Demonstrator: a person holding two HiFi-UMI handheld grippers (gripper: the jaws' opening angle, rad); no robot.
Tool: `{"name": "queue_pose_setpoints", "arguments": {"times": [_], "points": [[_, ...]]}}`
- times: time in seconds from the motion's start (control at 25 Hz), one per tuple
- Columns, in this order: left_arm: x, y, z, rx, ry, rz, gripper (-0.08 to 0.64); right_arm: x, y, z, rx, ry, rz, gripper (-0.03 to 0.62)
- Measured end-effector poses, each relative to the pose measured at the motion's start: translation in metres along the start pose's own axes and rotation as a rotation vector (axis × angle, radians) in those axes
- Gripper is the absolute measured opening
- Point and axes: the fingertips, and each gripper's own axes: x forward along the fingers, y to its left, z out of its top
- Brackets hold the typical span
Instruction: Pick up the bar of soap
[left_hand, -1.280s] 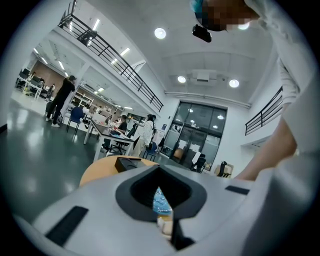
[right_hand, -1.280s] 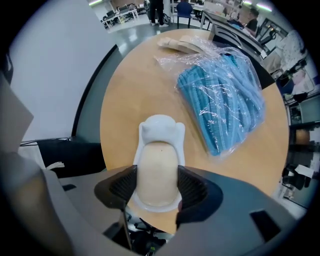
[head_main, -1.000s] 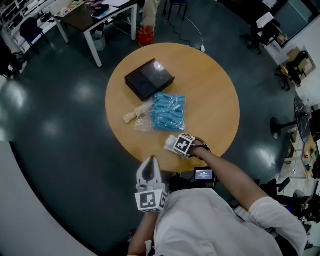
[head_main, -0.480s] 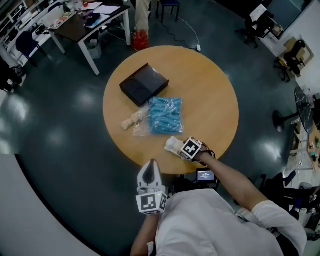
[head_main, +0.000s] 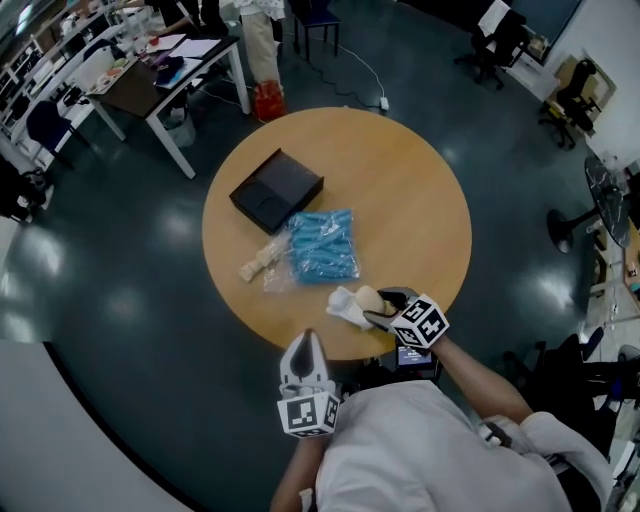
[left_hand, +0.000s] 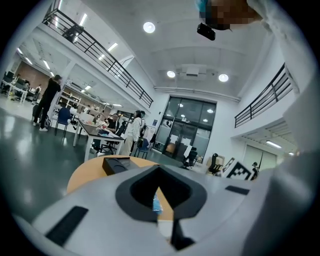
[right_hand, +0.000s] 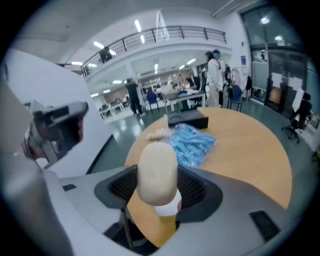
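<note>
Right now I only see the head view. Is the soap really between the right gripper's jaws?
Observer: Yes. The right gripper view shows the soap clamped in the right gripper, with a dark pad on each side.
Operator: How is it held?
Observer: The pads press on its sides, and its rounded end reaches past them.
Operator: And the left gripper?
Observer: In its own view the left gripper is shut at the tips with nothing between them. It points across the table toward the black box.
</note>
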Motion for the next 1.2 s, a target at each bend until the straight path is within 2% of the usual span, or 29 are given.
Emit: {"name": "queue_pose_setpoints", "arguments": {"times": [0.12, 0.24, 0.4, 0.64, 1.2], "points": [[0.005, -0.006, 0.005, 0.005, -0.004, -0.019, 0.003, -0.051, 0.012, 0.029, 0.051, -0.242, -0.027, 0.258], [0.007, -0.014, 0.013, 0.016, -0.026, -0.036, 0.003, -0.094, 0.025, 0.05, 0.07, -0.439, -0.065, 0.258], [0.012, -0.026, 0.019, 0.023, -0.051, -0.048, 0.003, -0.118, 0.033, 0.064, 0.032, -0.588, -0.114, 0.258], [0.021, -0.046, 0.014, 0.039, -0.031, -0.094, 0.003, -0.121, 0.029, 0.06, 0.034, -0.635, -0.165, 0.258], [0.016, -0.048, 0.011, 0.045, -0.017, -0.089, 0.003, -0.126, 0.038, 0.063, 0.022, -0.664, -0.166, 0.258]]}}
